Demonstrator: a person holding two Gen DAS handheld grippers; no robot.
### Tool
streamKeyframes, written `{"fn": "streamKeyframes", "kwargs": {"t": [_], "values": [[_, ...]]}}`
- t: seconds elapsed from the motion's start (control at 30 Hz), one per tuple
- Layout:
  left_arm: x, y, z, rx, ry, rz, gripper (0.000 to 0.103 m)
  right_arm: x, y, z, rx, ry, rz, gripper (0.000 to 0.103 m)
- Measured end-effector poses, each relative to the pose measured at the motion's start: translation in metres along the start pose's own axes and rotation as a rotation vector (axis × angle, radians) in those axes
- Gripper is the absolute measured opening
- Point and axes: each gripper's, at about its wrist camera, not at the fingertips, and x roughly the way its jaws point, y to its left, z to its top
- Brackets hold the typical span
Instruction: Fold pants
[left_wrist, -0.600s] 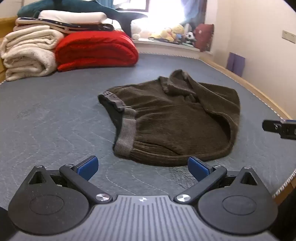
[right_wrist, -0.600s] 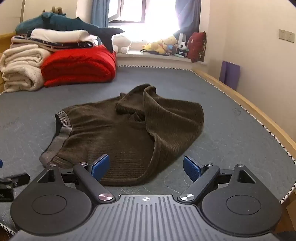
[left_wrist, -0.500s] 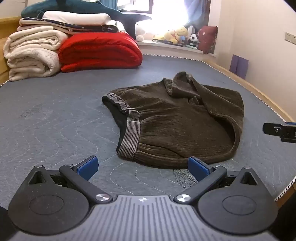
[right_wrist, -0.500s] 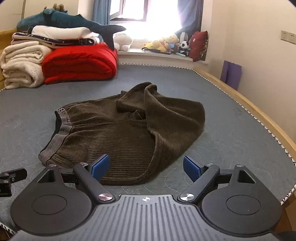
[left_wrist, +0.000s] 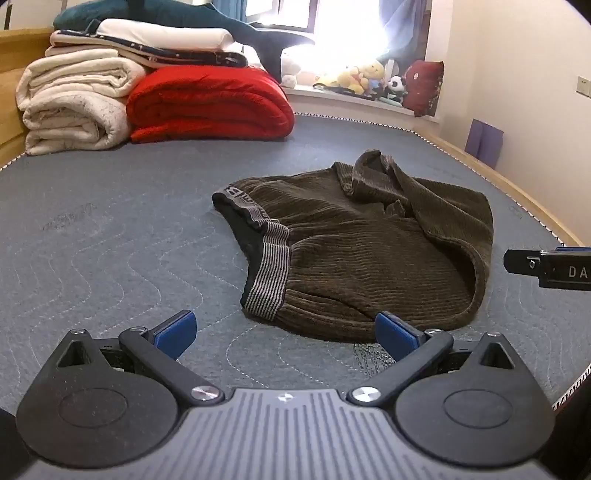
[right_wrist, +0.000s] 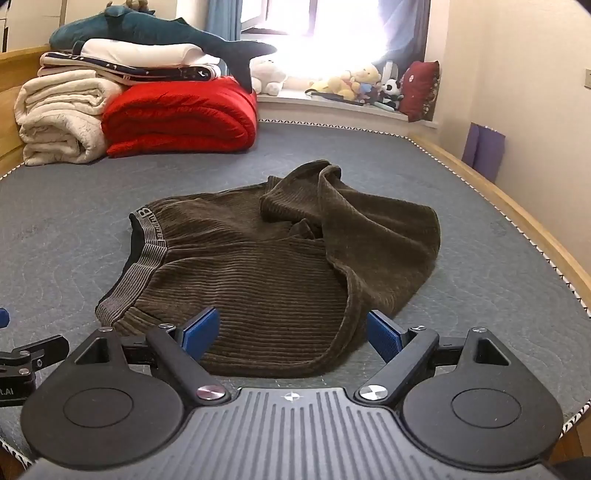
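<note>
The left gripper (left_wrist: 284, 330) and right gripper (right_wrist: 291, 330) hang spread wide, empty, over the quilted grey mattress (left_wrist: 110, 236). The ribbed brown corduroy pants (right_wrist: 258, 280) lie bunched, the legs folded under and hidden, the striped waistband's (left_wrist: 271, 273) lettering unreadable.

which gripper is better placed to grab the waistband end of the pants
Left, probably. The striped waistband lies just ahead of the open left gripper. The right gripper, also open, faces the brown pants mid-body, with the waistband off to its left.
</note>
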Motion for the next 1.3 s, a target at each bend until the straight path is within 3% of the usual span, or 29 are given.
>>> {"fn": "streamKeyframes", "kwargs": {"t": [1.3], "values": [[-0.0048, -0.0046, -0.0001, 0.021, -0.018, -0.033, 0.103, -0.0001, -0.0045, -0.0033, 0.007, 0.009, -0.018, 0.087]]}}
